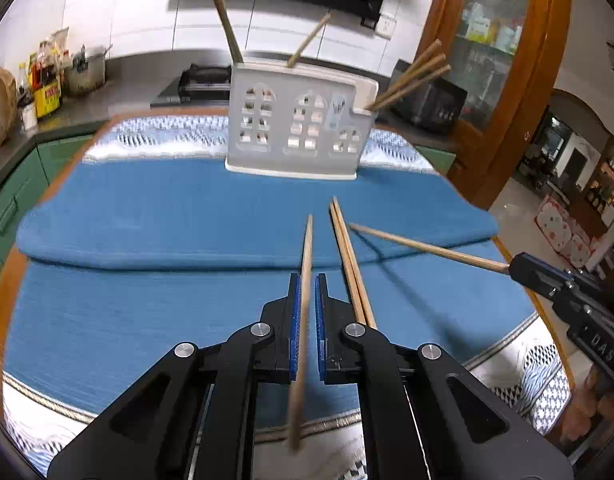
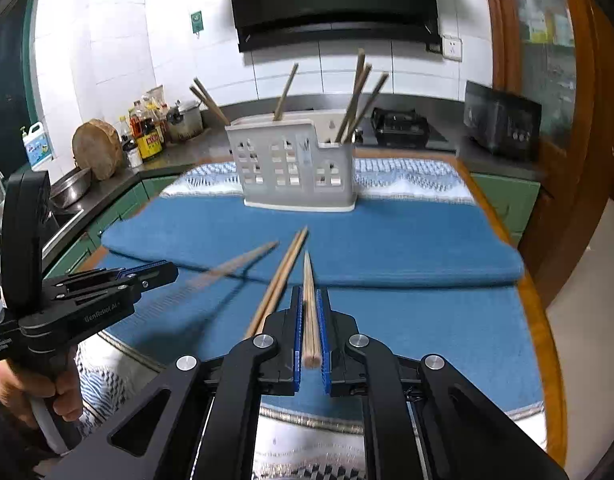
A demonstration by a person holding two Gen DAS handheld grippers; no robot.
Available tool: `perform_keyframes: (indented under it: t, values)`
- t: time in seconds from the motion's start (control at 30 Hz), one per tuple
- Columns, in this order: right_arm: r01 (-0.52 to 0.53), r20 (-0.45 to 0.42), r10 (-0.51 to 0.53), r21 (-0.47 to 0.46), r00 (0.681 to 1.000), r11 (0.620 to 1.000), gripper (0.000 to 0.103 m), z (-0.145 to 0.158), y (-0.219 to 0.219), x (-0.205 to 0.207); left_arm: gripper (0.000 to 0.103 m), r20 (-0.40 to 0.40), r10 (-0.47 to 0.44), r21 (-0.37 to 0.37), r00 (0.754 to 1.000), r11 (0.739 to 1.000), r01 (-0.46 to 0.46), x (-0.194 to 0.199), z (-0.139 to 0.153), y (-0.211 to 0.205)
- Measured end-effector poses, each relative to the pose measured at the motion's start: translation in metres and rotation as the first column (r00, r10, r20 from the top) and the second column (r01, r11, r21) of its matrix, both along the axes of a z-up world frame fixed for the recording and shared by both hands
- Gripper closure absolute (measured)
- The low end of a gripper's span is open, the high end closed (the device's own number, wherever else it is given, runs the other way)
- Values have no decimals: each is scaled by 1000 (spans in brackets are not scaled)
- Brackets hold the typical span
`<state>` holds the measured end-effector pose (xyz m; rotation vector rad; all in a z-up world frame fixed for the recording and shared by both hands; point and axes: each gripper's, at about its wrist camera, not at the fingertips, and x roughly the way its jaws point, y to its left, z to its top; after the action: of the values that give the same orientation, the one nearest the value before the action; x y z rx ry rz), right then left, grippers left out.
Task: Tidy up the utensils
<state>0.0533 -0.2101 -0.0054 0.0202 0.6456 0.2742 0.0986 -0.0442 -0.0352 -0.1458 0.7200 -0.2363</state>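
Blue cloth (image 1: 147, 208) covers the table. Left gripper (image 1: 306, 280) pinches one chopstick (image 1: 305, 264); right gripper (image 2: 310, 294) pinches another chopstick (image 2: 309, 300). Loose pair (image 1: 349, 256) lies between them; holder (image 1: 299, 120) stands beyond.

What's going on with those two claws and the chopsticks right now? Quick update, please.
Left claw shut on one chopstick. Right claw shut on another chopstick. Loose pair on blue cloth. Holder ahead, path clear.

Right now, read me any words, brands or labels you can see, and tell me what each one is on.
"GenRobot.AI": side of the left gripper, in the right wrist view.
"DAS": body of the right gripper, in the left wrist view; rest cut off.
Green wall sign, yellow tin, detergent jug: too blurred to read.
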Motion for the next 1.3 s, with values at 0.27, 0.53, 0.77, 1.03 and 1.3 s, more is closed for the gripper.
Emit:
perform_keyframes:
  t: [0.27, 0.53, 0.77, 1.03, 1.3]
  values:
    - [-15, 38, 15, -4, 999, 1000, 96, 20, 5, 7, 98, 2, -38, -12, 999, 999, 38, 5, 3, 9]
    - [-20, 34, 20, -6, 999, 1000, 96, 18, 7, 6, 92, -120, -83, 55, 989, 994, 90, -1, -40, 1]
    - [-22, 41, 22, -12, 999, 1000, 96, 20, 7, 7, 92, -172, -56, 88, 984, 994, 71, -1, -65, 2]
    - [-26, 37, 26, -14, 999, 1000, 96, 21, 9, 6, 92, -171, -50, 112, 984, 991, 70, -5, -70, -1]
    - [-30, 53, 32, -23, 998, 999, 96, 28, 11, 8, 98, -165, -69, 128, 984, 988, 90, -5, -58, -3]
